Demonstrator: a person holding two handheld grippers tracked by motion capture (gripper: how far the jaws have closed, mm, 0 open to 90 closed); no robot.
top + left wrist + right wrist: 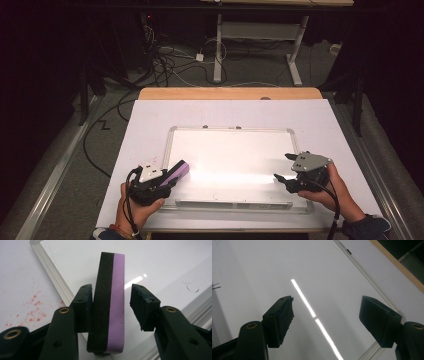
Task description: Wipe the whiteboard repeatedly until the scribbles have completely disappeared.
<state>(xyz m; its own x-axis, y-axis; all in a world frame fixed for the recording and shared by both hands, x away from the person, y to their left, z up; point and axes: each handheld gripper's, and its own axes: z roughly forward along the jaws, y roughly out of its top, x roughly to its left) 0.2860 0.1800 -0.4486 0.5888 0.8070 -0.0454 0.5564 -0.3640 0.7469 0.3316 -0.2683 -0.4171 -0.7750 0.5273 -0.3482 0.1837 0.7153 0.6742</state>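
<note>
Looking down from the high view, I note a whiteboard (235, 165) with a silver frame lying flat on a white sheet that covers the counter (150, 94). The left gripper (172, 176) sits at the board's near left corner, the person's left hand (137, 205) behind it. In the left gripper view, an eraser (110, 302) with one black face and one purple face stands on edge between the fingers (83, 307). The black face touches the left finger; a clear gap separates the purple face from the right finger, so the fingers are partly open and not clamped on it. Red specks mark the white sheet (30, 307) just outside the frame. A faint pen mark (191, 286) shows on the board.

The right gripper (285, 167) is held over the board's near right side by the right hand (332, 192). In the right gripper view its fingers (283, 320) are spread wide with nothing between them, above bare board surface (287, 265).
</note>
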